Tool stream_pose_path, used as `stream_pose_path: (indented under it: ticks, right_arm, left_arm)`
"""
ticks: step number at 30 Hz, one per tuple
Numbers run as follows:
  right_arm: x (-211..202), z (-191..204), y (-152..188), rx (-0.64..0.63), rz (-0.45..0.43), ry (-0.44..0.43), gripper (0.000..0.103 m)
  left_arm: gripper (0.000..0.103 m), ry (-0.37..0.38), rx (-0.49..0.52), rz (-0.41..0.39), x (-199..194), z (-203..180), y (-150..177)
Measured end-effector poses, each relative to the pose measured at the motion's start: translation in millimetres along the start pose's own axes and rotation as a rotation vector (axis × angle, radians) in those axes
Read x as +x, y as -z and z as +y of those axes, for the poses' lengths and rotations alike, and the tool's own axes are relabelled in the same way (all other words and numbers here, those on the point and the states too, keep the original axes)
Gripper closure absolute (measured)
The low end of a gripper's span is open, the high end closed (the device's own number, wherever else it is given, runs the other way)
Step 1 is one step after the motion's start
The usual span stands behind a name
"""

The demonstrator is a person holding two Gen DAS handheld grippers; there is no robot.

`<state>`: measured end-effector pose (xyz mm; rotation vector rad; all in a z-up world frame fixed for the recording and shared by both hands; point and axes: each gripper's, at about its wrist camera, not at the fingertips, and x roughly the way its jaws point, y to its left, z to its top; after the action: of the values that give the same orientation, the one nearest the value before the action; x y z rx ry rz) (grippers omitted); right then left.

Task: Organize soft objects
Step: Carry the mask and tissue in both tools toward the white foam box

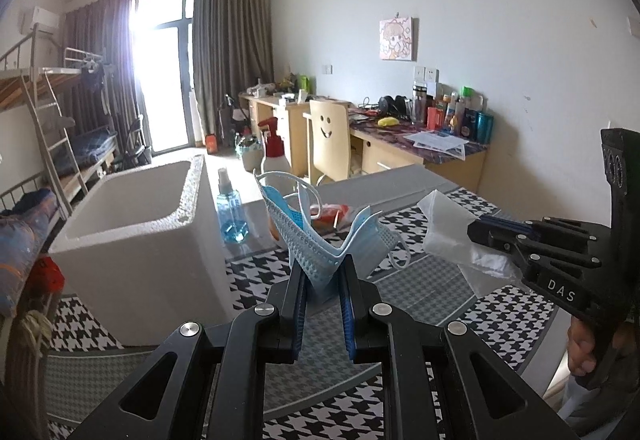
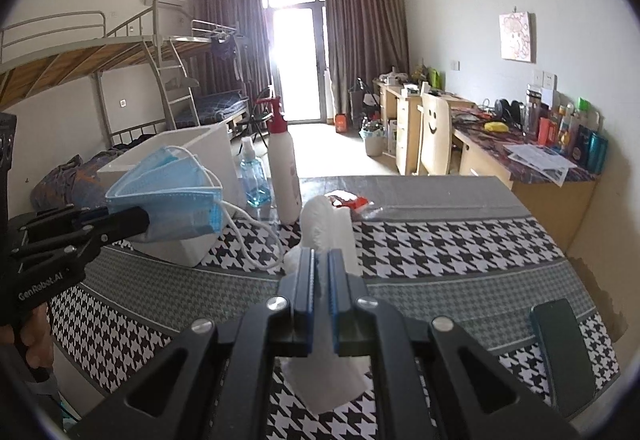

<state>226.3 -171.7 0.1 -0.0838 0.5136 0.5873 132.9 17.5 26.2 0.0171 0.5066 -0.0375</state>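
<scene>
My left gripper (image 1: pixel 322 268) is shut on a bundle of blue face masks (image 1: pixel 316 236) and holds it above the houndstooth tablecloth; it also shows in the right wrist view (image 2: pixel 144 218) with the masks (image 2: pixel 168 192) hanging in front of the white foam box (image 2: pixel 188 148). My right gripper (image 2: pixel 321 260) is shut on a clear plastic bag (image 2: pixel 328 228) with white soft contents; it also shows in the left wrist view (image 1: pixel 474 228) holding the bag (image 1: pixel 448 232) at the right. The foam box (image 1: pixel 140 224) stands open at the left.
A blue spray bottle (image 1: pixel 231 208) and a white pump bottle with a red top (image 2: pixel 282 168) stand beside the box. A red-orange packet (image 1: pixel 332 214) lies at the table's far side. A dark phone (image 2: pixel 560 352) lies near the right edge.
</scene>
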Motion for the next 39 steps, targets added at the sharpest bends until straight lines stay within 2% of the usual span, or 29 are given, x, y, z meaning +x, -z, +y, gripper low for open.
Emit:
stream_pose_path:
  ticks: [9,27,39]
  right_arm:
    - [-2,9,-15,-0.026,-0.033,-0.003,0.094]
    - [7,25,-41,-0.077,-0.037,0.004,0.094]
    - [15,29,-58,-0.064,-0.044,0.0,0.094]
  left_arm:
    - [0.086,-0.028,0.01,-0.021,-2,5,-9]
    - [0.086,-0.079,0.025,-0.077,-11,21,-33]
    - [0.086,-0.106,-0.009,-0.104,-16,37,-45]
